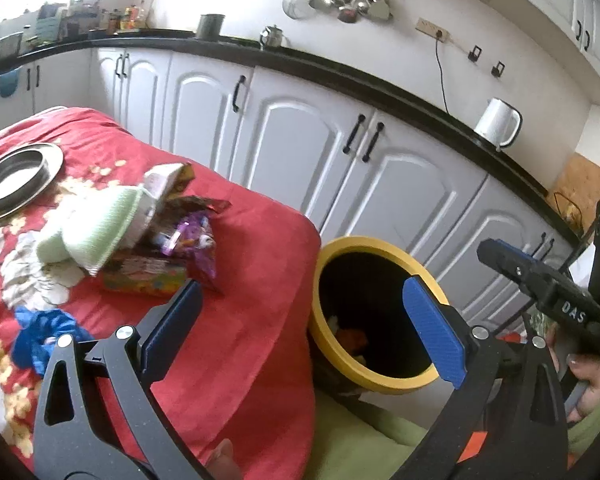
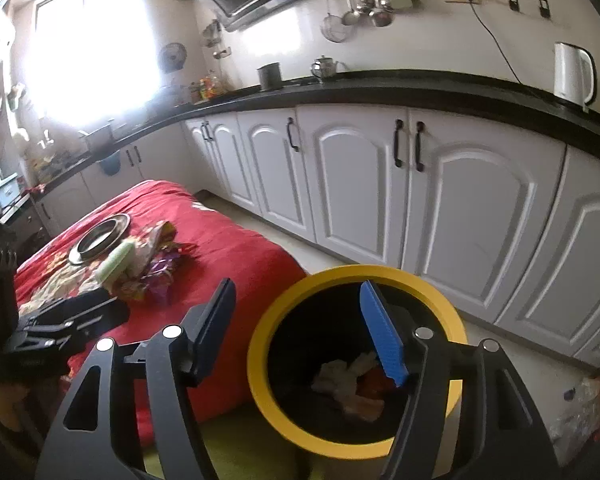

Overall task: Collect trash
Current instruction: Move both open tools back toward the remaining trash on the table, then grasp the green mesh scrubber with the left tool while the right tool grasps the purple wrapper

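A black bin with a yellow rim (image 1: 380, 245) stands on the floor against the table's red cloth (image 1: 252, 320). In the right wrist view the bin (image 2: 356, 271) holds crumpled paper and wrappers (image 2: 352, 384). On the table lies a heap of purple and brown wrappers (image 1: 194, 236), a colourful box (image 1: 148, 278), a pale green knitted piece (image 1: 96, 232) and a blue crumpled wrapper (image 1: 40, 336). My left gripper (image 1: 304, 284) is open and holds nothing, above the table's edge and the bin. My right gripper (image 2: 298, 284) is open over the bin, nothing between its pads.
A steel plate with a bowl (image 1: 16, 180) sits at the table's far left. White cabinets (image 2: 380, 184) under a black counter (image 2: 420, 84) run behind the bin, with a white kettle (image 1: 498, 122) on top. A green mat (image 1: 352, 440) covers the floor nearby.
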